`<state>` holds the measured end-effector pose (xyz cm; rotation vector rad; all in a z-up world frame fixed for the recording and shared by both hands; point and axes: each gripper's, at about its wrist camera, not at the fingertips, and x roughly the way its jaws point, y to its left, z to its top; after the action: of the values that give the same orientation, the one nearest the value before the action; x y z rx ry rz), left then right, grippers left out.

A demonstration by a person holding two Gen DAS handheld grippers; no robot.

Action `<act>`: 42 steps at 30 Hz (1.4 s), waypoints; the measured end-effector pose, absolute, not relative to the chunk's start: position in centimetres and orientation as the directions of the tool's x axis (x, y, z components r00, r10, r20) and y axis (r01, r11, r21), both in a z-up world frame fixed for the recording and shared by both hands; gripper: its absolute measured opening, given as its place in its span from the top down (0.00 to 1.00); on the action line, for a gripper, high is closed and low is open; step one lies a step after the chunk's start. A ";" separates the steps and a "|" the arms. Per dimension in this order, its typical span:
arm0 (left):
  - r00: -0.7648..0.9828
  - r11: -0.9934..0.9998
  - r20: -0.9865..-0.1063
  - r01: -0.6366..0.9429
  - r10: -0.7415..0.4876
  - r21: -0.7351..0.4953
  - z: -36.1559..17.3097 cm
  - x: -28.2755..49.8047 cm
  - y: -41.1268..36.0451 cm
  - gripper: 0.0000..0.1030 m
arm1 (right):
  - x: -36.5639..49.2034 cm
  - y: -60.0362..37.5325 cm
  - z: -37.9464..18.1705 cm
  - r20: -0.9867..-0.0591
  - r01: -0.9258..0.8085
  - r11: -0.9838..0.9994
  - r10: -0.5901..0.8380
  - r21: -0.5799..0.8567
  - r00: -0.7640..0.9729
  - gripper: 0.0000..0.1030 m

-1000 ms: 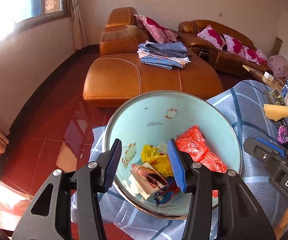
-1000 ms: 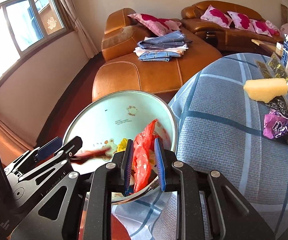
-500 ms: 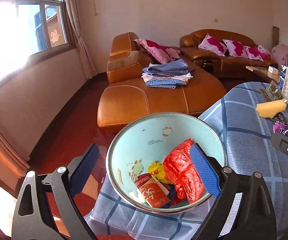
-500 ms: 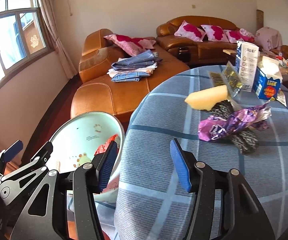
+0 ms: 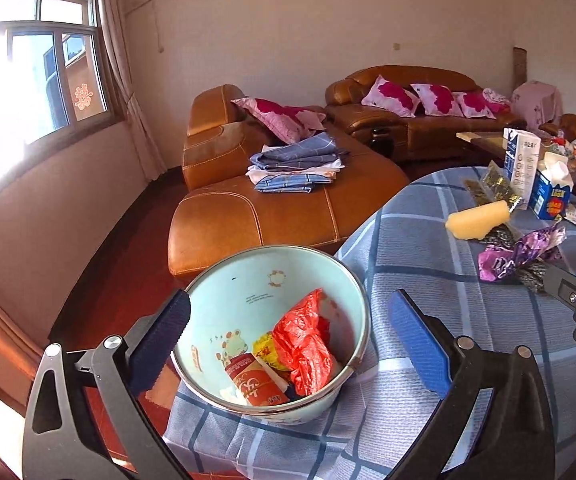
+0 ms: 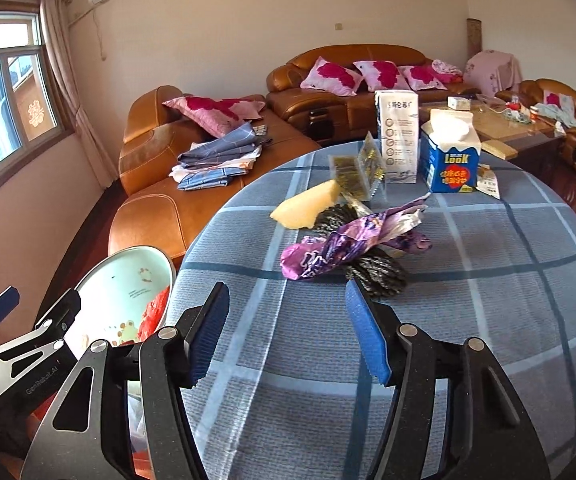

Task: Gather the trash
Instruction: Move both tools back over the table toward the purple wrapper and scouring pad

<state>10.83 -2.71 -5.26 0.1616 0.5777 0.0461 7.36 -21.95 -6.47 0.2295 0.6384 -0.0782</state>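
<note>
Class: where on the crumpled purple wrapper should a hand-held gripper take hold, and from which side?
Probably the bunched near-left end of the purple wrapper, approached from the near table edge: it bulges above the tablecloth, while its far end lies over the dark wrapper.

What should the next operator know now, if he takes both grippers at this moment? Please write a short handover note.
Left gripper: jaws opening wide, empty, with the basin in front of them.
Right gripper: jaws open, empty, pointing over the table toward the purple wrapper.
Done: red bag, yellow wrapper and red packet lie in the basin at the table edge.
Left: purple wrapper, dark mesh bundle, yellow sponge, gold packets; perhaps the blue carton and white carton.
</note>
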 end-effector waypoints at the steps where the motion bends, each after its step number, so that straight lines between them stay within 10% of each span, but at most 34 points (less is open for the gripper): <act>1: 0.840 0.986 -0.537 0.009 0.082 0.166 -5.0 10.6 -3.1 0.06 | 7.1 -22.2 -6.4 -0.597 0.150 0.970 -0.007 0.191 0.802 0.41; 42: 0.740 0.981 -0.662 0.191 -0.121 0.034 -9.0 14.6 -10.2 0.08 | 11.1 -31.7 -8.3 -0.637 0.265 0.908 0.002 0.324 0.771 0.42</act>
<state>14.57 -10.18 -9.01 0.1021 0.7183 -0.1712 11.06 -31.65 -8.34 0.4150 0.6800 -0.1475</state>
